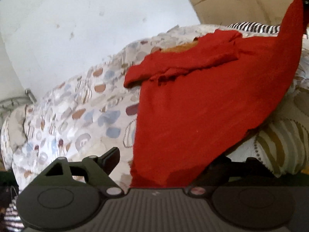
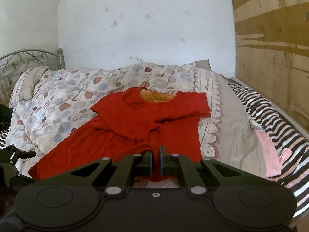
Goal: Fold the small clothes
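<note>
A small red dress (image 2: 135, 119) with a yellow lining at the neck lies on the patterned duvet (image 2: 58, 100), sleeves folded across its chest. My right gripper (image 2: 156, 158) is shut on the dress's near hem, which bunches between the blue pads. In the left wrist view the red dress (image 1: 193, 106) drapes over my left gripper (image 1: 164, 166) and hides the right finger; the left finger (image 1: 110, 157) stands out wide beside the cloth. The dress's far corner is lifted up at the top right.
A metal bed frame (image 2: 29, 58) stands at the far left. A striped sheet (image 2: 270, 116) and a pink cloth (image 2: 270, 150) lie along the right side by a cardboard panel (image 2: 270, 38). A white wall is behind.
</note>
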`<state>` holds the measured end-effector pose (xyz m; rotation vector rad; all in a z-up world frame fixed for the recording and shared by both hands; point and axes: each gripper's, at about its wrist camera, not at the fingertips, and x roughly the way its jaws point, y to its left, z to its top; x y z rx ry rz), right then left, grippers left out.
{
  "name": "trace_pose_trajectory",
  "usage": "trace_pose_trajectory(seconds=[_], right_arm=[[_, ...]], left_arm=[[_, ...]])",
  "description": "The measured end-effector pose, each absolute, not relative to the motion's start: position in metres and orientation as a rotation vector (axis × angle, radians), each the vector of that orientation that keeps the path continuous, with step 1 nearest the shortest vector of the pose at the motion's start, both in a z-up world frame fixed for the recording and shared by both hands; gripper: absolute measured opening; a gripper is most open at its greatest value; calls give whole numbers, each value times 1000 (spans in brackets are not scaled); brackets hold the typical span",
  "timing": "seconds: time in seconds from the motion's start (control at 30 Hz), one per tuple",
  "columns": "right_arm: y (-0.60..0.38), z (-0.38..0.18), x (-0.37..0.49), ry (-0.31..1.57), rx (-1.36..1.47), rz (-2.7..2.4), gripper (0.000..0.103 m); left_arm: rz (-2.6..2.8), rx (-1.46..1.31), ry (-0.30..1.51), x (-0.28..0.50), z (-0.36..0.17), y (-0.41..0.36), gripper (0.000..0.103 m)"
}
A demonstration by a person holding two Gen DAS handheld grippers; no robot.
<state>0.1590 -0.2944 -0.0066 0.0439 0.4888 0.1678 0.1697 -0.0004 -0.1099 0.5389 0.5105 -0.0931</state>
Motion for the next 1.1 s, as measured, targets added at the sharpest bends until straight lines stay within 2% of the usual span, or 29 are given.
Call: trace_pose_trajectory(seconds=[0.13,0.17,0.23,0.3,0.37,0.67,0.77,0.8,0.93,1.1], right_arm=[[-293,-12,154,498,28,166,7],[-292,-13,153,501,18,163,7],[-290,-16,150,508,3,157,7],[-289,-18,147,517,-3,151,7],[-290,-20,144,524,-4,146,7],[-286,-28,138,542,-19,113,7],[-283,-31,139,561,-31,98,9],[-282,-32,140,568,-35,90,10],[-281,-38,137,579,-63,70,10],[-279,-34,128,516,-115,48,6]], left_arm=[[-103,638,436,158,-112,-4,79],[-108,657,425,156,-113,-7,74],[-128,682,419,153,-115,-8,64],[-161,681,436,153,-116,-8,40],[-186,665,455,152,-115,-7,31],[-156,655,501,156,-123,8,28],[-166,625,491,156,-118,11,10],[-166,616,479,156,-115,11,8],[-153,575,401,152,-106,14,6],[-149,437,318,148,-80,24,5]])
